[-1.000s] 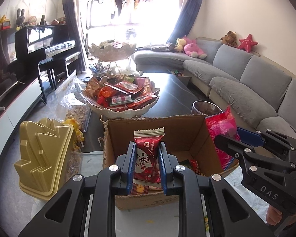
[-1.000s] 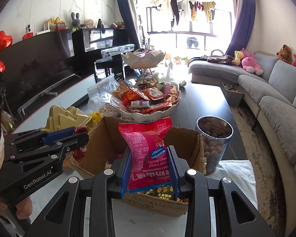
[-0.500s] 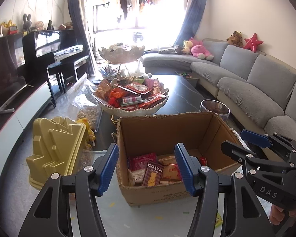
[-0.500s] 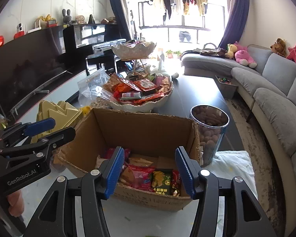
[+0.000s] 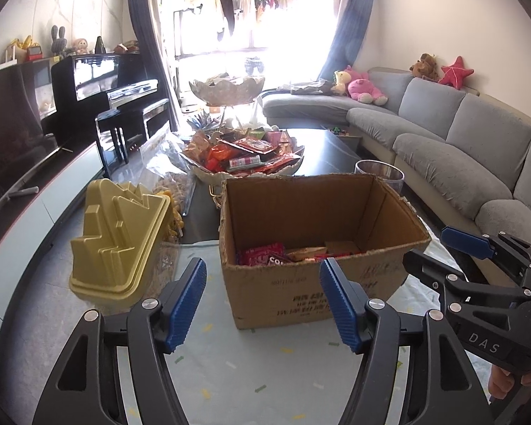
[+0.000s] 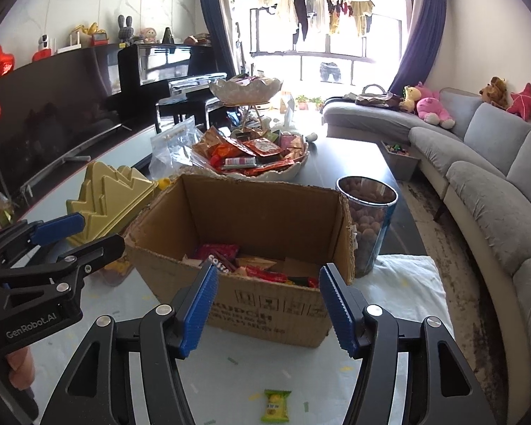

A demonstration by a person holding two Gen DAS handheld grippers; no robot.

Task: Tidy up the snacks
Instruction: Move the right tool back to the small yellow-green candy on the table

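Living-room table (image 5: 230,372) carries a cardboard box (image 5: 311,283) of snack packets (image 6: 226,255) at twelve o'clock. Left gripper (image 5: 262,304) and right gripper (image 6: 267,306) are both released and empty, jaws opening.

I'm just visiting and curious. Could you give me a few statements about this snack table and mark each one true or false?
1. The cardboard box already has snack packets inside. True.
2. The left gripper is clamped on a red packet. False: its jaws are opening with nothing between them.
3. A small green-and-yellow packet lies on the table in front of the box. True.
4. The clear cup beside the box is empty. False: it is filled with brown round pieces.
5. The right gripper holds nothing. True.
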